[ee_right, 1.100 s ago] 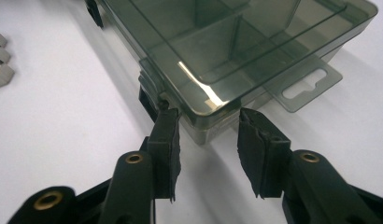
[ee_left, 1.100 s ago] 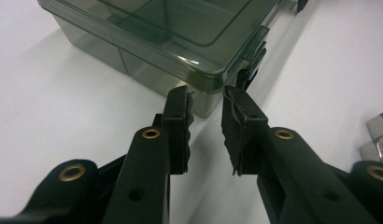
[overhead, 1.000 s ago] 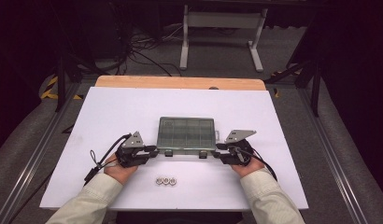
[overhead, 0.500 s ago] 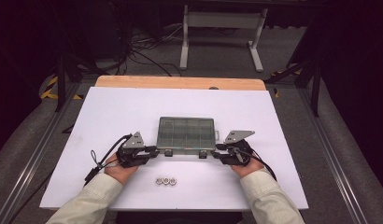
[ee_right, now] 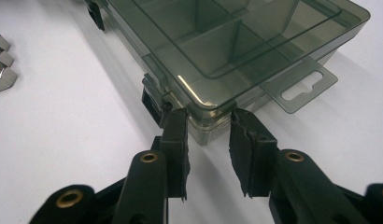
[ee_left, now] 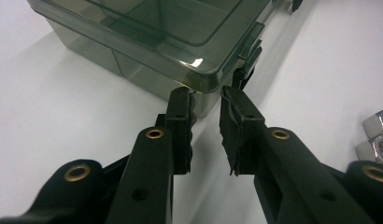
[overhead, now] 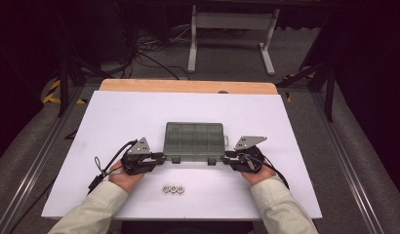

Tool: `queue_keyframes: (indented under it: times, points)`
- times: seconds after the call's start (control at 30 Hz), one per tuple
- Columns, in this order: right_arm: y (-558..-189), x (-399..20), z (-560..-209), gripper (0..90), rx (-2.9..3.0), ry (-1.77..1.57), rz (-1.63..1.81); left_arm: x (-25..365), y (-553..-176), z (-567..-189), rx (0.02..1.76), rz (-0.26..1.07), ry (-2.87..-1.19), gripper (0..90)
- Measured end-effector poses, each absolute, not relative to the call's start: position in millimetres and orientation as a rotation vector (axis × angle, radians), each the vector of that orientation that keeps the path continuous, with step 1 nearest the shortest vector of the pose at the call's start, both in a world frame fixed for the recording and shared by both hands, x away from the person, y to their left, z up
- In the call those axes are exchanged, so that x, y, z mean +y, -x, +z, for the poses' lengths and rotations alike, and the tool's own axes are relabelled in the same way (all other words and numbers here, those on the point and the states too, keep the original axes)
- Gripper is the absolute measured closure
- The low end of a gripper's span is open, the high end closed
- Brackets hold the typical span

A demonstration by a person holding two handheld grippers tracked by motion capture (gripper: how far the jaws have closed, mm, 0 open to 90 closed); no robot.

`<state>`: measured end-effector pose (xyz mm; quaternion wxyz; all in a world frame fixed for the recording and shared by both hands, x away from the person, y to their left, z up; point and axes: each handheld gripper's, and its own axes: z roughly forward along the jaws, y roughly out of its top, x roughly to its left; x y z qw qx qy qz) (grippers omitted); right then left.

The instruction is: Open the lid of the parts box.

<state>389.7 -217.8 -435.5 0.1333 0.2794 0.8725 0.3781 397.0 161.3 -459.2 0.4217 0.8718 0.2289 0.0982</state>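
The high view is showing us the smoky clear compartment box (overhead: 194,140) lying flat near the middle of the white counter (overhead: 115,122), lid still closed, its latched front edge facing the counter's near edge. We are judging the work as barely begun: both front latches look fastened, the compartments look empty through the lid, and three hex nuts (overhead: 173,189) are sitting untouched in a short row just short of the near edge, well apart from the box. Opening the lid and whatever is meant for the nuts is all still ahead.

We are holding the left gripper (overhead: 161,157) low and level at the box's front left corner, and the right gripper (overhead: 226,158) mirrored at the front right corner, forearms coming in from the near edge, both hands resting close to the counter.

In the left gripper view the jaws are standing narrowly apart, straddling the box corner (ee_left: 199,84); one pad seems to be touching the wall, though we cannot tell whether it is pressing. In the right gripper view the jaws have just been closing, with the rounded corner (ee_right: 210,122) between their tips, not yet clamped.
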Motion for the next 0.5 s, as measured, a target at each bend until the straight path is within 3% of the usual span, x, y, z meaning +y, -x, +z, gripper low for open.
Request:
queue_keyframes:
  times: [0.5]
  points:
    - [-390.2,-218.4,-435.4,67.9,2.527,-0.825,1.111,162.4,-394.8,-456.3,0.583,0.241,-2.188,72.6]
